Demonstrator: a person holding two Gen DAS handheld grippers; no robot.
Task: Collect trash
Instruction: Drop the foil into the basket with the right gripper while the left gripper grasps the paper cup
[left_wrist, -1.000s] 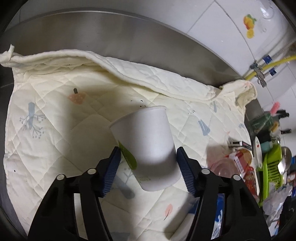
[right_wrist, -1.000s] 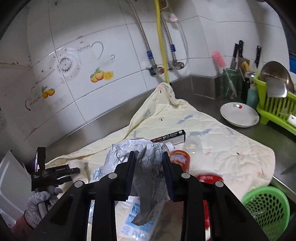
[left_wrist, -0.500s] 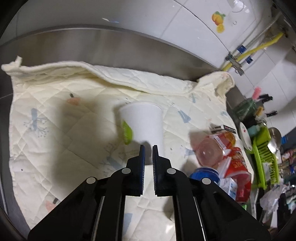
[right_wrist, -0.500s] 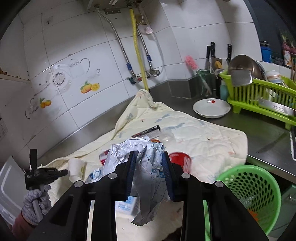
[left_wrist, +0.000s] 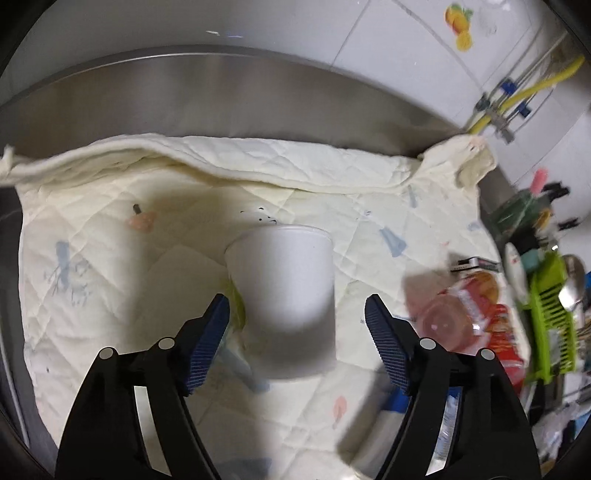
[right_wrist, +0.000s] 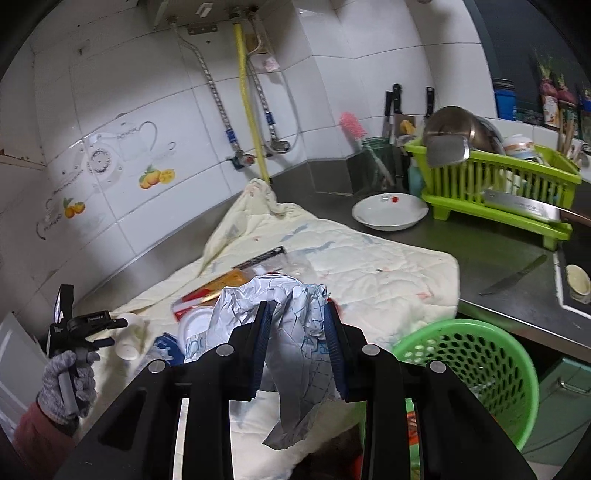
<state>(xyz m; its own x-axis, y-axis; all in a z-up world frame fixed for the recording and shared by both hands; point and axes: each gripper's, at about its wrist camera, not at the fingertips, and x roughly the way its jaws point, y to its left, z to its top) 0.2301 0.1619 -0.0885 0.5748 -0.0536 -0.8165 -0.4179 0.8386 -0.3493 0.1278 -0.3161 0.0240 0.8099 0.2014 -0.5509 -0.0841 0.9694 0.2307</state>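
Trash lies scattered over a cream quilted cloth (left_wrist: 122, 280) spread on the steel counter (right_wrist: 491, 254). Nearest the left gripper (left_wrist: 297, 325) is a white paper cup (left_wrist: 284, 295), tipped on its side with its base toward the camera. It sits between the blue pads (left_wrist: 210, 343), which are spreading apart and do not press on it; there is clear space on the right side, and on the left the pad seems just beside the cup wall, though the blur makes that hard to judge.

The right gripper (right_wrist: 297, 343) pinches a crumpled silver-blue foil wrapper (right_wrist: 280, 332), its jaws clamped tight on the bundle, whose lower end dangles below the fingers. Just to its right, at the counter's edge, stands a round green perforated plastic basket (right_wrist: 480, 365).

Farther along the cloth sit a red snack packet (left_wrist: 495, 325), a clear plastic cup (left_wrist: 443, 325) and a slim black box (right_wrist: 262, 258). A gloved hand (right_wrist: 66, 384) grips the left tool's handle. Beyond, a white dish (right_wrist: 388, 212) rests beside a lime-green dish rack (right_wrist: 498, 184).
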